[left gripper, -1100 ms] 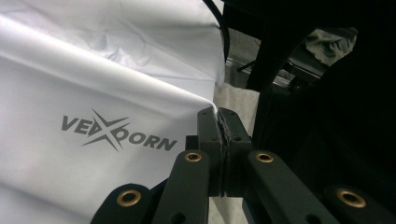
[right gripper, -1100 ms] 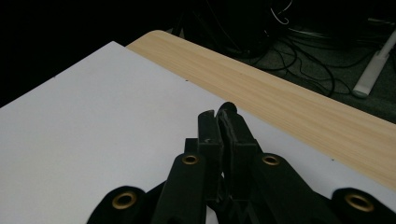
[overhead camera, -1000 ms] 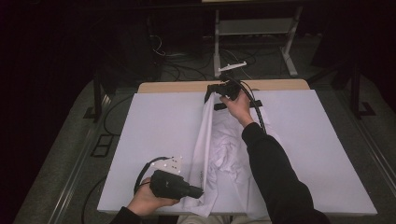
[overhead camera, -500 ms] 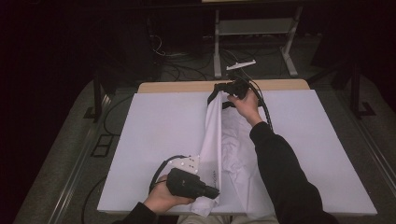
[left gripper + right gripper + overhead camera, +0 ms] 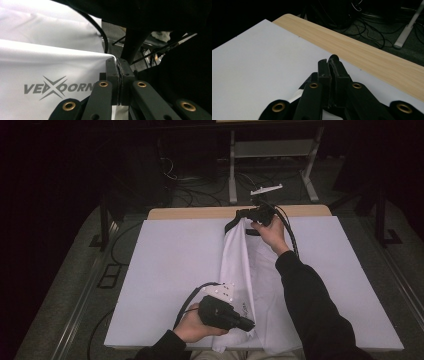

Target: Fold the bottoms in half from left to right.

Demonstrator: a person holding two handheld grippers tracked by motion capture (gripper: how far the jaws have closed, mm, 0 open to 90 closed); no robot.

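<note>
High view shows a white garment (image 5: 252, 285) stretched in a long band down the middle of a white sheet (image 5: 165, 270) that covers the table (image 5: 200, 213), whose bare wooden edge runs along the far side at 12 o'clock. From the cloth's middle, the right gripper (image 5: 239, 221) sits at about 12 o'clock, near the far edge of the sheet, held in the person's right hand (image 5: 271, 233), with its jaws pinched on the far end of the garment. The left gripper (image 5: 248, 324) lies at about 6 o'clock, at the near edge of the table, held in the left hand (image 5: 192, 327), with its tip on the near end of the same cloth. Left gripper view shows its two jaws pressed together with the white fabric (image 5: 50, 70) caught between them; a grey printed logo (image 5: 58, 88) reading roughly "VEXOORN" lies on the cloth at 9 o'clock from the jaws. Right gripper view shows that gripper's jaws shut together, a little white cloth (image 5: 295, 96) showing at their base, above the white sheet (image 5: 262, 62) and the wooden strip (image 5: 367, 57).
</note>
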